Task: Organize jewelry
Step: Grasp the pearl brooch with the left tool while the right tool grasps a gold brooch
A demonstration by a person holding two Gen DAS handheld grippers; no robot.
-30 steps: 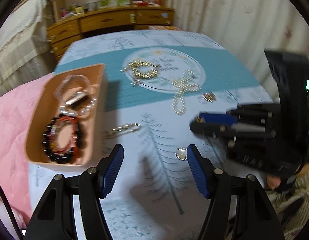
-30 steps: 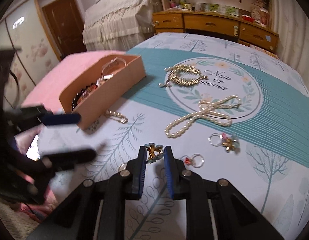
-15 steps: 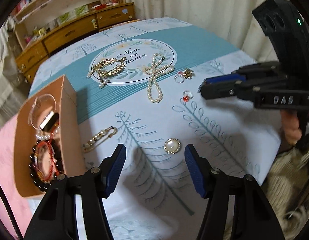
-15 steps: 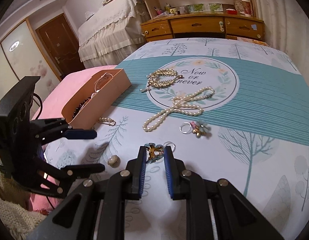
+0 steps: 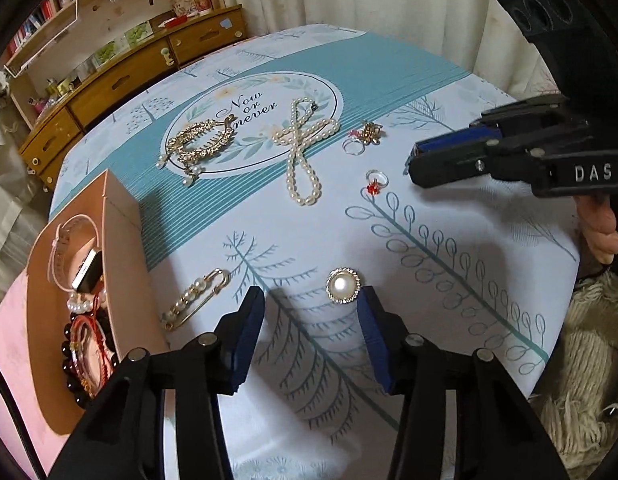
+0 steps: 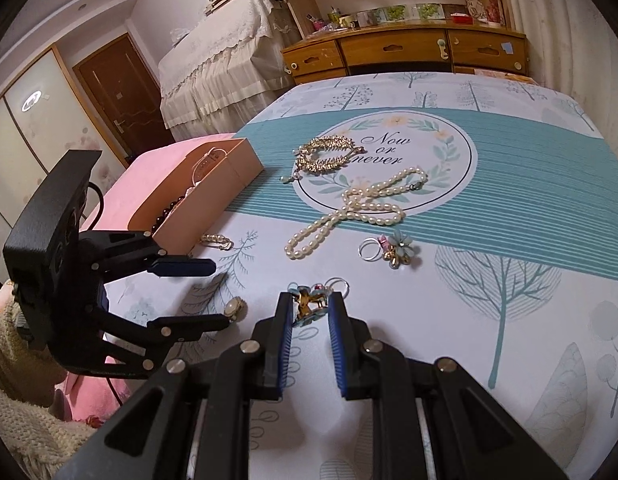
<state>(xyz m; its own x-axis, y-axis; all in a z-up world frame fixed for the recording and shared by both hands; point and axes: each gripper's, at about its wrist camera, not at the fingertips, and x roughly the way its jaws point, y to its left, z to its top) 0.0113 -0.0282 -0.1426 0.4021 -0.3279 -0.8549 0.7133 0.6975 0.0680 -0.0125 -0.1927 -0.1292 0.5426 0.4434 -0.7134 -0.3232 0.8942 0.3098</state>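
Left gripper (image 5: 311, 304): jaws partly apart, just been closing, holding nothing; pearl brooch (image 5: 343, 285) on the tablecloth (image 5: 449, 320) just ahead of the tips, near the near edge. Right gripper (image 6: 311, 303): clenched on a gold flower earring (image 6: 308, 305). Box (image 5: 121, 240) at the left edge.

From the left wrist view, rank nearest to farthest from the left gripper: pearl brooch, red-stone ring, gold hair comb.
From the left gripper:
1. pearl brooch, just ahead, by the right fingertip.
2. red-stone ring, farther ahead, right of centre.
3. gold hair comb, farthest, ahead left on the round print.
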